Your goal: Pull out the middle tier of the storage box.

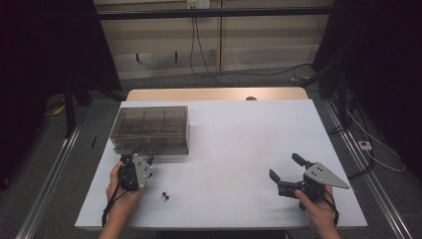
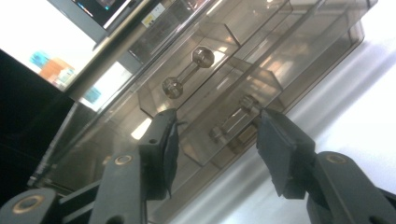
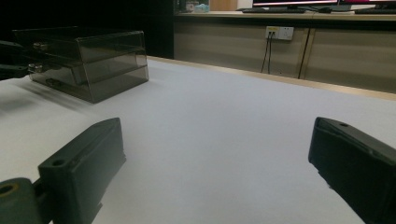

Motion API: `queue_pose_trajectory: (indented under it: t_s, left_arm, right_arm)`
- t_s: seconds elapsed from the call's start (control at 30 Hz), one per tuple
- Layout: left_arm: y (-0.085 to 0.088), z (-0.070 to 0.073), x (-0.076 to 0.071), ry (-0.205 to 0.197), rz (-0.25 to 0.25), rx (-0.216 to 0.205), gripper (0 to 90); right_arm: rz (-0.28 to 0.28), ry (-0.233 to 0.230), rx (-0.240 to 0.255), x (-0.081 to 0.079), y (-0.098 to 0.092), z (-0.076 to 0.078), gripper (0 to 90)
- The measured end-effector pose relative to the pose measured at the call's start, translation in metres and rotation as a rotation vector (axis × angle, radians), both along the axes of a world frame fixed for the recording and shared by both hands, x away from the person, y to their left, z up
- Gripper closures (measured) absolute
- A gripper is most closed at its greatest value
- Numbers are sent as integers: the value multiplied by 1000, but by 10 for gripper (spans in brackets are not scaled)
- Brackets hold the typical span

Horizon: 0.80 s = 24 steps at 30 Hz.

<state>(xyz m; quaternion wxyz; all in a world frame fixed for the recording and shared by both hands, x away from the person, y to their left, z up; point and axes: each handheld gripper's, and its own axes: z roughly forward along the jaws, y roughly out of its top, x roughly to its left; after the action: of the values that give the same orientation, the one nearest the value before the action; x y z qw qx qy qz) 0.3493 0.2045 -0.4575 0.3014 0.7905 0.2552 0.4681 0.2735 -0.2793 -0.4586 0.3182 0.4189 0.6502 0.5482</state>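
- I am holding my left gripper (image 1: 141, 160) right at the front of the smoky clear drawer box (image 1: 149, 128), which is sitting at the table's (image 1: 234, 134) far left.
- In the left gripper view its jaws are standing partly apart, one on each side of the lower drawer's handle (image 2: 233, 119); the pads are not pressing on it, so I am gripping nothing there.
- A second handle (image 2: 188, 72), a bar with two round knobs, is showing on the drawer above, clear of the jaws.
- I am seeing the box's inner dividers through its lid in the high view; the drawers are looking pushed in.
- A small dark object (image 1: 164, 196) is lying on the table just right of my left hand (image 1: 122, 191), well short of the box; it is too small for me to tell what it is.
- I am keeping my right gripper (image 1: 287, 172) at the near right of the table, well apart from the box.
- Its jaws are standing wide with only bare table between them, pointing across the table toward the box (image 3: 88, 60).
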Motion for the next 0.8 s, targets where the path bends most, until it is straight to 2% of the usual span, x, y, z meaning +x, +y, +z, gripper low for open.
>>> queue_pose_trajectory:
  t_s: [0.07,0.13,0.27,0.33,0.5,0.57,0.8]
  left_arm:
    - [2,1,1,18,3,-52,485]
    - [3,2,1,19,5,-76,462]
    - [7,6,0,29,5,-157,439]
    - [9,8,0,36,-3,-180,415]
    - [12,13,2,87,-33,-259,376]
    - [12,14,4,110,-44,-306,348]
    - [18,22,7,164,-71,-370,275]
  right_arm:
    - [1,-1,-2,0,0,0,30]
    - [1,0,1,0,0,0,30]
    - [1,0,2,0,0,0,30]
    - [0,0,2,0,0,0,30]
    - [2,0,-1,0,0,0,30]
    - [1,0,1,0,0,0,30]
    - [1,0,1,0,0,0,30]
